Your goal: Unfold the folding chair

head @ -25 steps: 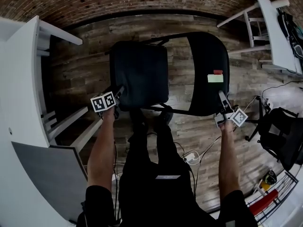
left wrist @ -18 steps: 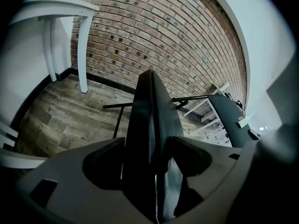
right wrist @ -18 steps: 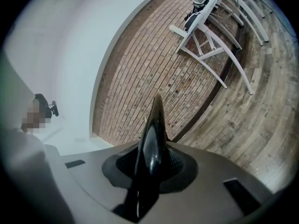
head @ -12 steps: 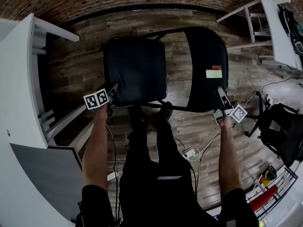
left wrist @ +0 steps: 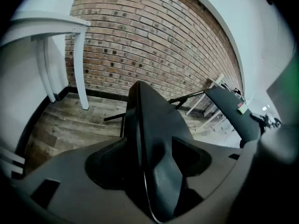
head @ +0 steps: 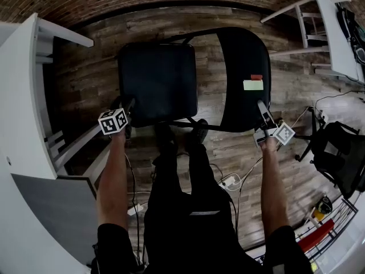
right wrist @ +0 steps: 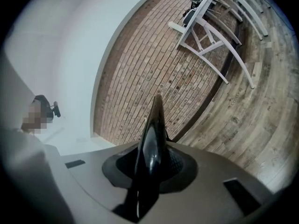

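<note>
Head view, chair [head: 157, 79] in left tongs [head: 129, 107], right tongs [head: 263, 111]

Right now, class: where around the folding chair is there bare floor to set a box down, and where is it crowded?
Bare wood floor lies between the left white table and the chair seat, and between the backrest and the right white table. Crowded: cables and a black bag on the floor right of the person's legs.
</note>
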A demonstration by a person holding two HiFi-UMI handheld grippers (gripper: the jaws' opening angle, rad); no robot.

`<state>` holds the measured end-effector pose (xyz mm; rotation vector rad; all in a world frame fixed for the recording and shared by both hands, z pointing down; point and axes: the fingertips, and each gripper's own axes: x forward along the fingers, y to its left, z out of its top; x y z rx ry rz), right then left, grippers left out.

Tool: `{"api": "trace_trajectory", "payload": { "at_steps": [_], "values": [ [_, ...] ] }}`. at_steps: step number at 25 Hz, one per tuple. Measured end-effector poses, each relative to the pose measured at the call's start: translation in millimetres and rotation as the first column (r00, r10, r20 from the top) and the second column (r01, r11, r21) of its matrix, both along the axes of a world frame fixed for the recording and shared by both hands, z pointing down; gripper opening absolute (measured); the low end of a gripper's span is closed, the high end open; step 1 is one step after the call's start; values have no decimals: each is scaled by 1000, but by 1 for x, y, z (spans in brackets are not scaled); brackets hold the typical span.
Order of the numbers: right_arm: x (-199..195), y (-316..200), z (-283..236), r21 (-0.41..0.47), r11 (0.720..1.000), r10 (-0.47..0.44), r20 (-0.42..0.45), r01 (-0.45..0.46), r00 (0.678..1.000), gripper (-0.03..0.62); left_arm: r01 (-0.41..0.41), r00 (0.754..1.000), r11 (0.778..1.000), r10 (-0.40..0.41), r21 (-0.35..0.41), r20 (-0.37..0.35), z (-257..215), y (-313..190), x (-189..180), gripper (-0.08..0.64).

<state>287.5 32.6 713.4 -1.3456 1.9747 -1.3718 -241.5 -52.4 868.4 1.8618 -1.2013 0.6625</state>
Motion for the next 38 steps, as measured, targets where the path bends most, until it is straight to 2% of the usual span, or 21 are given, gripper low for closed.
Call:
{"api": "trace_trajectory", "payload": {
  "at_steps": [3, 6, 8, 10, 13, 16, 21, 25, 29, 34, 38],
  "values": [
    [-6, -6, -5, 20, 1000, -9, 2, 9, 1000, 81, -59, 994, 998, 58, 5, 93, -4, 1, 1, 314],
    [-14, -9, 1, 4, 1000, -9, 1, 9, 1000, 81, -56, 979, 998, 48, 35, 197, -10, 5, -4, 314],
    [-12, -6, 6, -15, 1000, -5, -19, 5, 1000, 81, -28, 975, 998, 17, 50, 220, -12, 9, 0, 314],
    [-9, -2, 5, -21, 1000, -3, -29, 2, 1000, 81, -22, 979, 998, 9, 65, 204, -15, 11, 10, 312],
    [-14, -3, 3, -8, 1000, -4, -31, 3, 1000, 81, -50, 989, 996, 39, 78, 141, -24, 12, 32, 310],
    [-15, -4, 3, -8, 1000, -1, -38, 1, 999, 81, -90, 995, 994, 87, 57, 46, -31, 20, 75, 310],
    [-22, -3, 2, -12, 1000, 4, -23, -4, 1000, 81, -136, 980, 991, 134, -2, -145, -43, 41, 153, 310],
    [-28, -3, 2, -8, 1000, -1, -22, 1, 1000, 81, -179, 937, 982, 151, -62, -315, -55, 61, 207, 310],
    [-37, -4, 1, -10, 1000, 2, -11, -2, 1000, 81, -247, 867, 966, 184, -80, -463, -76, 77, 254, 310],
    [-48, -8, -1, -10, 1000, 9, -26, -10, 1000, 81, -326, 819, 944, 253, -55, -514, -106, 90, 301, 310],
    [-58, -3, 5, -42, 999, -12, -65, 10, 998, 81, -416, 765, 909, 334, -25, -551, -126, 110, 340, 310]
  ]
}}
